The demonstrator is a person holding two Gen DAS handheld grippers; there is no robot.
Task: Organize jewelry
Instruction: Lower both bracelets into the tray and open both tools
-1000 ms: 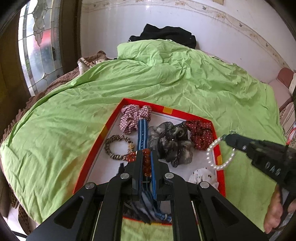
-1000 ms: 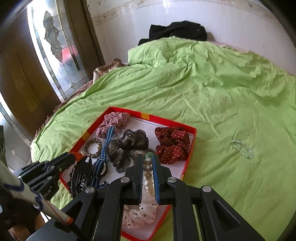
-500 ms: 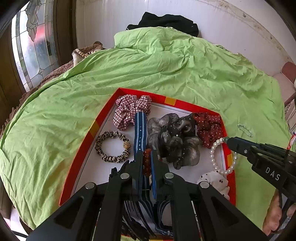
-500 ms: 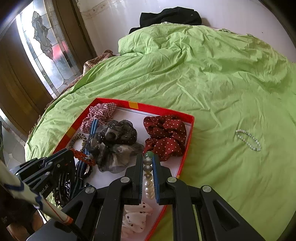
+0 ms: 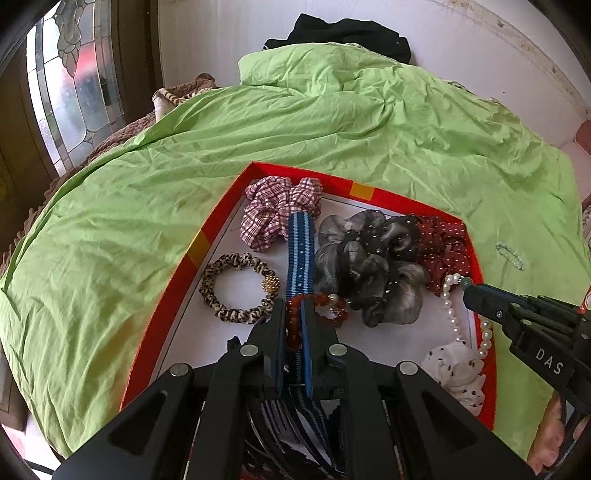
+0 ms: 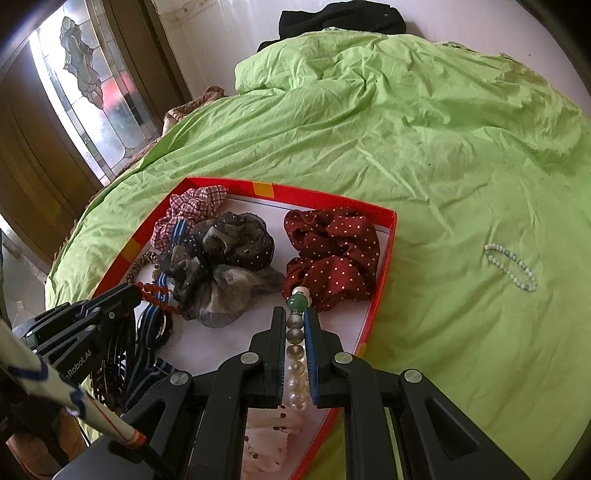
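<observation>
A red-rimmed tray with a white floor lies on a green bedsheet. Inside it: a plaid scrunchie at 12 o'clock, a leopard hair tie at 9, a blue striped band, a grey scrunchie in the centre, a red dotted scrunchie at 2 and a white dotted scrunchie at 5. The left gripper pinches a red bead bracelet over the tray. The right gripper clamps a pearl bracelet above the tray's right edge. A pale bead bracelet lies on the sheet at 3 o'clock, well apart. A stained-glass door stands at 10, with black clothing by the white wall at 12.
</observation>
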